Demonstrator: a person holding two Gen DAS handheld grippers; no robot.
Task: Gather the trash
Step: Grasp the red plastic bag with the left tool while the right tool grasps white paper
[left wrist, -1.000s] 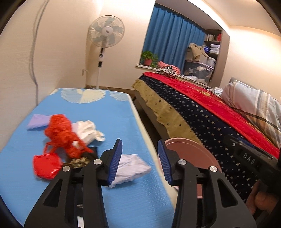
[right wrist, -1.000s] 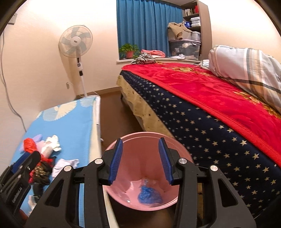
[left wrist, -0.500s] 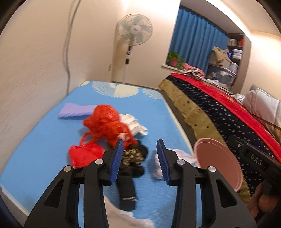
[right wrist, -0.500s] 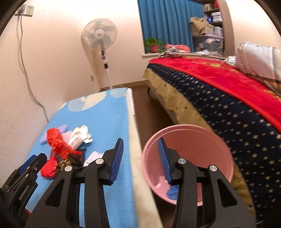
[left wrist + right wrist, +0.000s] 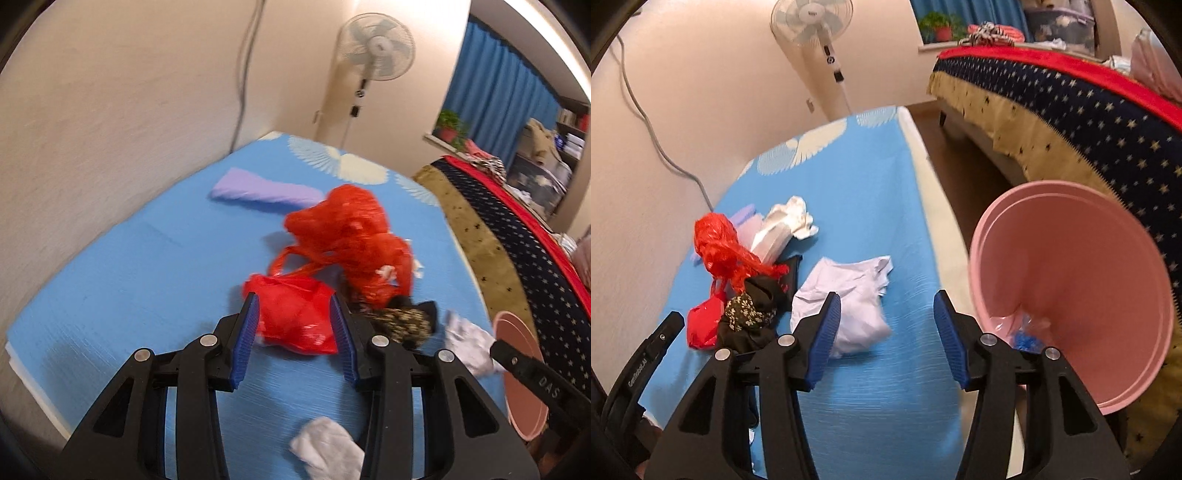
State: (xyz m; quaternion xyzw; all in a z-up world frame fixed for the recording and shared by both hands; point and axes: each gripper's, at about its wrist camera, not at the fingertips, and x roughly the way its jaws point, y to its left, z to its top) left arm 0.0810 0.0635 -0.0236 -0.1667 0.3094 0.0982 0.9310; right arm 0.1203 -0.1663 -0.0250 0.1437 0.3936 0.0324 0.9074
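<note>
Trash is seen scattered on a blue mattress [image 5: 122,280] beside a pink bin [image 5: 1082,295].

The left tongs [image 5: 295,332] are held spread, their blue pads flanking a small red plastic bag [image 5: 295,317]; contact with the bag cannot be told. A larger red bag [image 5: 351,236], a black patterned cloth [image 5: 402,319] and a lilac packet [image 5: 266,190] are seen just beyond it, toward the wall edge. The right tongs [image 5: 886,332] are held wide apart above a crumpled white wad [image 5: 849,299] near the mattress's bed-side edge. The bin, with blue scraps at its bottom, is set off that edge, against a star-patterned bedspread [image 5: 1071,96].
</note>
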